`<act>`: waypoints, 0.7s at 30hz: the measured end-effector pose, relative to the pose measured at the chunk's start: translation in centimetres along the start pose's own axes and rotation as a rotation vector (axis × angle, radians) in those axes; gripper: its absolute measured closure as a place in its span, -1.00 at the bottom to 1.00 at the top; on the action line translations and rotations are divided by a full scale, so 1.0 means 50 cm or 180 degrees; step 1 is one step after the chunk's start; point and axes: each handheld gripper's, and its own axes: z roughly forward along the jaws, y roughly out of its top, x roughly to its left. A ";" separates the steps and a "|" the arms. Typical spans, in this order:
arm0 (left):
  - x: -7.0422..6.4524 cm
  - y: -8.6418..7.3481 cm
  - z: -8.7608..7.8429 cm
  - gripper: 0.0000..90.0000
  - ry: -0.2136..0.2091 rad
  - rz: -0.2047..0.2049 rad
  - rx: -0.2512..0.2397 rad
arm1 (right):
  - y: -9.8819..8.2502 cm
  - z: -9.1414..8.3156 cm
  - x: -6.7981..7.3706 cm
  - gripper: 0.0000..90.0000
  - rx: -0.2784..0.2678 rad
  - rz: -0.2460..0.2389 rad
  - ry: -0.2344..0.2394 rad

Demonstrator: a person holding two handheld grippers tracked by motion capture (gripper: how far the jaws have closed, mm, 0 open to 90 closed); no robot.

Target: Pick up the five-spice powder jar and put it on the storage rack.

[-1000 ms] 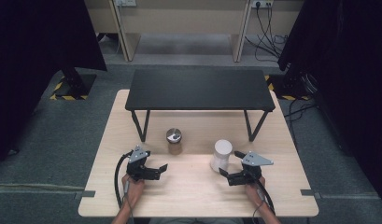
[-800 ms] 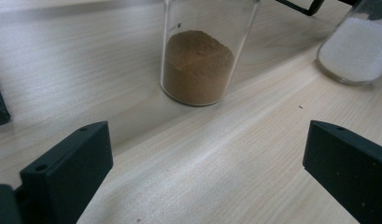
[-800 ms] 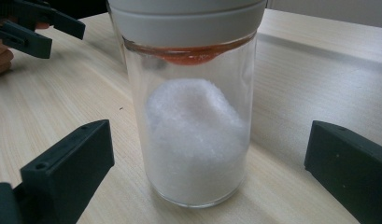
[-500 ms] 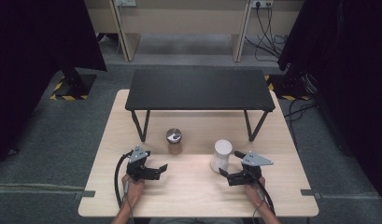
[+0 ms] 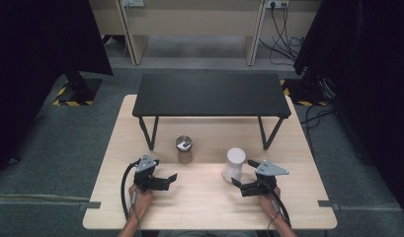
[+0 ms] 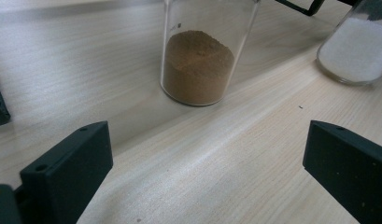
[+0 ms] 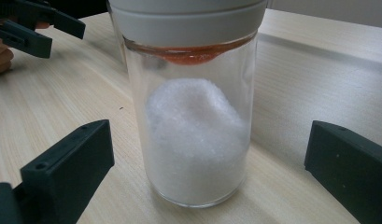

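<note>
We are seeing a black low table [image 5: 209, 94] standing at the far side of the wooden table [image 5: 209, 212], with cables [image 5: 281, 37] lying on the floor beyond.

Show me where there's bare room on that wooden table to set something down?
Bare wood lies between the left tool and right tool, and along the table's side edges. It is crowded around the brown-powder jar, white-powder jar and black shelf.

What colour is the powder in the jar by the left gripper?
Brown, like cinnamon. The jar of brown powder shows best in the left gripper view.
</note>
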 end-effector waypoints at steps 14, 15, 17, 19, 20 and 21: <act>0.003 -0.004 -0.001 -1.00 -0.0029 -0.0020 -0.0036 | 0.000 0.000 -0.001 -0.97 -0.0005 -0.0008 0.0009; 0.001 -0.005 -0.002 -1.00 0.0001 -0.0023 -0.0046 | 0.000 0.000 -0.001 -0.97 -0.0005 -0.0008 0.0010; 0.001 -0.006 -0.003 -1.00 -0.0001 -0.0035 -0.0068 | 0.000 0.000 -0.001 -0.97 -0.0005 -0.0010 0.0014; 0.000 -0.010 -0.006 -1.00 -0.0009 -0.0005 -0.0120 | 0.000 0.000 -0.001 -0.97 -0.0006 -0.0014 0.0013; 0.001 -0.012 -0.006 -1.00 -0.0020 0.0003 -0.0139 | 0.000 0.000 -0.001 -0.97 -0.0005 -0.0015 0.0013; 0.001 -0.012 -0.007 -1.00 -0.0026 0.0003 -0.0142 | 0.000 0.000 -0.001 -0.97 -0.0007 -0.0015 0.0014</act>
